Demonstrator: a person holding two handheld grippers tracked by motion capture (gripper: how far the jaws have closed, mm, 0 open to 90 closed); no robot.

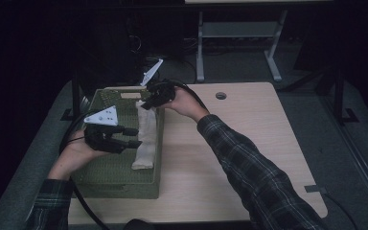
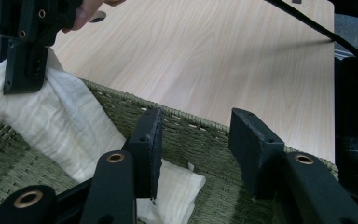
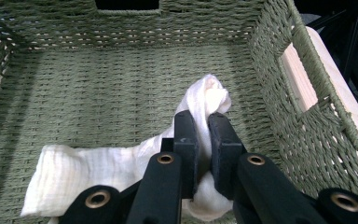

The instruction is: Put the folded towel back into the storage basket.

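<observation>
Pale wood makes up the table point(image 1: 249, 143), the biggest thing before me, and on its left part sits a green woven basket point(image 1: 120, 184) with handle slots in its walls. Inside the basket, along its right wall, lies a cream cloth point(image 1: 145, 136), stretched from the far end toward the near end. My right gripper point(image 3: 203, 135) pinches the far end of that cloth, jaws closed tight on a bunched fold and holding it up off the basket floor. My left gripper point(image 1: 135, 136) hangs over the basket just beside the cloth's near part; its jaws stand apart, with nothing pressed between them, one jaw close above the cloth's folded end.
</observation>
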